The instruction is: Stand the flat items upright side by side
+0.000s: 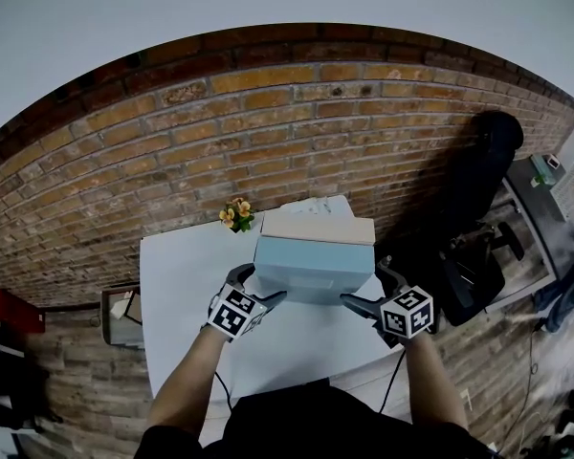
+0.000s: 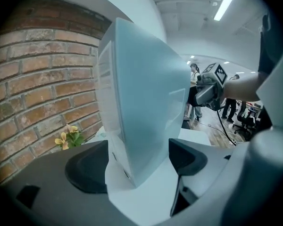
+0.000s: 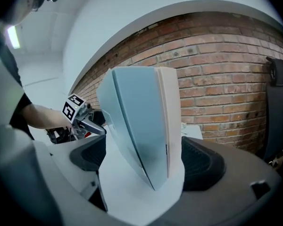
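A: Listing stock: blue box [image 1: 314, 268] upright mid-table [image 1: 177, 285]; cream box [image 1: 318, 226] upright against it at 12 o'clock.
B: Grippers?
A: Left gripper [image 1: 258, 287] at 8 o'clock, right gripper [image 1: 371, 287] at 4. Both have jaws spread, straddling the box ends without pinching. The pair looks stood up; only withdrawal is left.

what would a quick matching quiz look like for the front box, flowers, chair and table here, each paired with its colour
Things:
1 front box
2 flowers
3 chair
4 table

Colours:
a black
b white
c light blue
d yellow

Pairs: 1-c, 2-d, 3-a, 4-b
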Available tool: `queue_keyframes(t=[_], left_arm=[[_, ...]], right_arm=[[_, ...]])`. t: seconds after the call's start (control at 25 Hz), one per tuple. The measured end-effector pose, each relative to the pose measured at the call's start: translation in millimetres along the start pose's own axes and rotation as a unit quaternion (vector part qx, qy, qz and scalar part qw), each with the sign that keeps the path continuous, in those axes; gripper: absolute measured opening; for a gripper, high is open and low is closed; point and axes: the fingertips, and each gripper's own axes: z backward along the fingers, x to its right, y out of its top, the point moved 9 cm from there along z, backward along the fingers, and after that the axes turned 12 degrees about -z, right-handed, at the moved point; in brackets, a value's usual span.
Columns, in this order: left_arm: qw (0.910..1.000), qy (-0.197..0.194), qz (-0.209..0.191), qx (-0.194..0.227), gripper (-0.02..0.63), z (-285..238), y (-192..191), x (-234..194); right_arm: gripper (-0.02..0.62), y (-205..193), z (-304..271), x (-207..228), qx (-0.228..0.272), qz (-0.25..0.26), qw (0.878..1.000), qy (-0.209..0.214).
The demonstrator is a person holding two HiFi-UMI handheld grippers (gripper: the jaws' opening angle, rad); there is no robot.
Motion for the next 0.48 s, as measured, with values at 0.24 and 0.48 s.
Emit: queue_keyframes(t=[0.24,0.48], left_arm=[[0.9996,-0.024,-0.013,-0.001,0.42,-3.1,2.5,-11.9],[0.9983,-0.05,-0.029,-0.007,0.428,-8.4,3.1,-18.2]], right_arm=[[0.492,8.2,-10.9,2.8,-0.019,0.031,0.999,0.026],[0.492,9.3,-19.5,7.7,-0.032,0.037,0.998,0.036]])
